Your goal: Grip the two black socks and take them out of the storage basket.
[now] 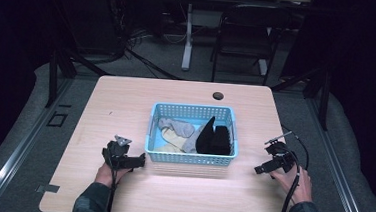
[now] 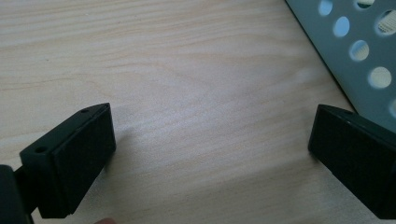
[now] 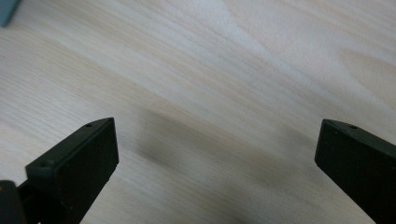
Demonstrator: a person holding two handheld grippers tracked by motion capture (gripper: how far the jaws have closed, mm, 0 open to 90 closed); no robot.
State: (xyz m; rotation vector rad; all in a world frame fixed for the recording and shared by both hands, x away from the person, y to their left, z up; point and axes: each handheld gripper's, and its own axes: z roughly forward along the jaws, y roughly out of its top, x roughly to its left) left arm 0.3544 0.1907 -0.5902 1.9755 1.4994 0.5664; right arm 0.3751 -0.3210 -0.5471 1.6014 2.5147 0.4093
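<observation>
High view, nearest: the person's sleeves come in at the table's (image 1: 179,200) near edge, one hand behind each tool, both low on the wood.
Left tool (image 1: 139,160): lying just off the near-left corner of the blue basket (image 1: 190,159); its jaws stand wide apart with nothing between them. In the left gripper view the basket wall (image 2: 355,60) with its round holes sits just beyond the jaw on that picture's right.
Right tool (image 1: 258,169): a little way off the basket's near-right corner, jaws likewise spread wide and empty; the right gripper view has bare wood grain between them and a sliver of blue at the top left corner (image 3: 7,11).
The work's things: inside the basket, a grey sock (image 1: 177,127) at the left rear, a pale one (image 1: 173,144) nearer the front, and dark clothes (image 1: 214,139) bunched at the right, one black flap standing up.
Step in hand, as I read it: neither tool has started in; a reach into the basket comes next.
Doing it well: lift over the rim rather than nudging the wall, since the basket looks light enough to slide; come down on a raised fold, and take one piece only.
Farther back: a dark round spot (image 1: 218,95) near the table's far edge, then a chair (image 1: 246,35) on the floor.
</observation>
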